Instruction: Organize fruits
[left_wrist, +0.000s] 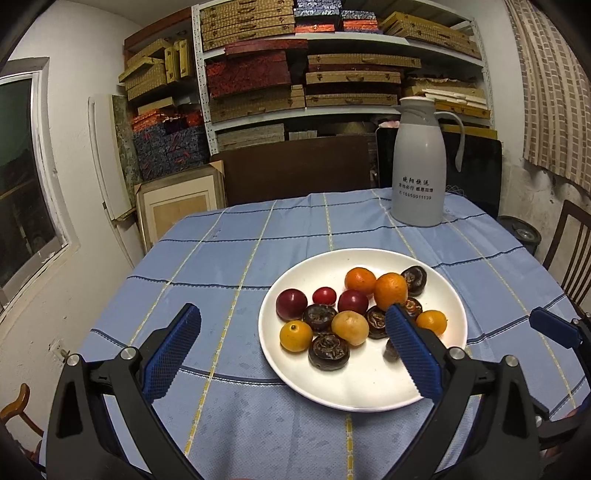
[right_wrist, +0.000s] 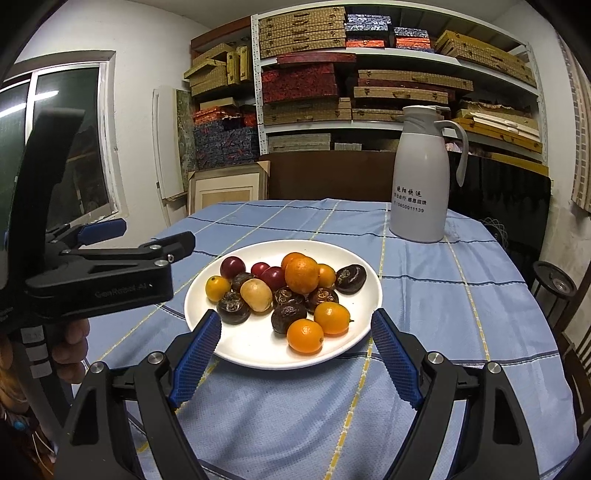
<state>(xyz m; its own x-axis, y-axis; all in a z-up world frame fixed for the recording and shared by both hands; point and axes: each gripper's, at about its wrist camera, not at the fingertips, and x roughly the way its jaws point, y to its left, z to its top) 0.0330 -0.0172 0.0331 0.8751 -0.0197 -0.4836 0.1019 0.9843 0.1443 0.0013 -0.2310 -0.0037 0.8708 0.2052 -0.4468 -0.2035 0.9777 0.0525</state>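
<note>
A white plate on the blue checked tablecloth holds several fruits. Among them are mandarins, small kumquats, red plums, dark brown water chestnuts and a pale yellow loquat. My left gripper hovers open at the plate's near left side, its right finger over the plate, nothing between the jaws. In the right wrist view it shows side-on, held by a hand. My right gripper stands open just short of the plate's near rim, empty.
A grey thermos jug stands at the table's far right. Shelves of stacked boxes fill the back wall. A wooden chair is at the right and a window on the left. Bare cloth lies left of the plate.
</note>
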